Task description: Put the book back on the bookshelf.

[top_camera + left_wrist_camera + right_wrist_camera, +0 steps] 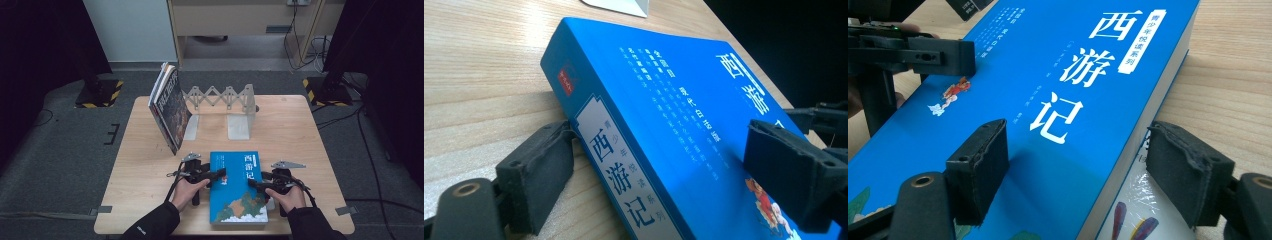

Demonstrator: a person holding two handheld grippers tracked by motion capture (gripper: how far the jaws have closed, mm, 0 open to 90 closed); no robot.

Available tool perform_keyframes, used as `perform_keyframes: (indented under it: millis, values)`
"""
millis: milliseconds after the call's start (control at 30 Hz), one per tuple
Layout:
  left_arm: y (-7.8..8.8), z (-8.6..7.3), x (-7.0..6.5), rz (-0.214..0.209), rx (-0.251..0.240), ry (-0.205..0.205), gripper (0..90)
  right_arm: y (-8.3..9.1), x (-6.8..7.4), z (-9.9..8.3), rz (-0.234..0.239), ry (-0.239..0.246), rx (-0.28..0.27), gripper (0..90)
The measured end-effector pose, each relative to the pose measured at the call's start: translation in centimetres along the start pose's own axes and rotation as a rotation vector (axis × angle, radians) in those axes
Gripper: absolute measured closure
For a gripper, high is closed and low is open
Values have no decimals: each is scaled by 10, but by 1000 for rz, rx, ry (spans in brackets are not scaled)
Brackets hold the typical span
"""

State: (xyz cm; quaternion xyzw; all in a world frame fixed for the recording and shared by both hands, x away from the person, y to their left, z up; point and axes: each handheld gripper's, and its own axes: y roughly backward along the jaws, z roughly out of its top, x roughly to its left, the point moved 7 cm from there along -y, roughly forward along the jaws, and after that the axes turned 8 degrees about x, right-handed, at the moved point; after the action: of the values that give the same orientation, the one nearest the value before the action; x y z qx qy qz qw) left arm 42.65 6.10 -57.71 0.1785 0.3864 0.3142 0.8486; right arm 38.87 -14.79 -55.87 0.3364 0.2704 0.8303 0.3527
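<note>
1. I find the blue book [238, 186] lying flat on the table [145, 170], cover up, at the middle of the near edge, its bottom end reaching that edge.
2. My left gripper [218, 175] straddles the book's spine edge: in the left gripper view one jaw sits on the table against the spine, the other on the cover. The jaws stand about as wide as the book is thick; I cannot tell whether they press yet.
3. My right gripper [254, 183] straddles the opposite, page-side edge likewise, one jaw on the cover, one low beside the pages. Firm contact again cannot be confirmed.
4. Something in glossy wrap [1128, 215] lies beneath the book's page side.
5. Handling, in my judgement: a thick paperback, fairly heavy, stiff along the spine, softer at the page edge. The cover looks glossy, so slippery; hold deep at mid-length on both edges.
6. A second book [169, 107] leans against the expandable bookend rack [222, 100] at the far edge.
</note>
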Motion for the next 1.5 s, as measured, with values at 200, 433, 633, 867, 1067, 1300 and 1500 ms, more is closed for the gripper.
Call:
perform_keyframes:
  millis: [200,433,633,867,1067,1300,1500]
  values:
    - [-1,0,-1,-6,4,-10,101,-1,1,0,13,-10,0,251]
    - [-1,0,-1,2,20,-27,100,-3,2,0,17,-8,-6,250]
    - [1,0,-2,-18,46,11,157,-3,3,-1,17,-13,-7,247]
    - [4,-2,-3,-47,82,58,213,-4,3,-1,23,-23,-11,242]
    - [5,-3,-5,-83,109,84,245,-5,2,-1,30,-33,-12,233]
    - [8,-1,-6,-89,125,71,275,-5,2,-1,42,-40,-9,227]
    - [12,3,-5,-116,131,91,340,-6,1,-2,52,-55,-11,213]
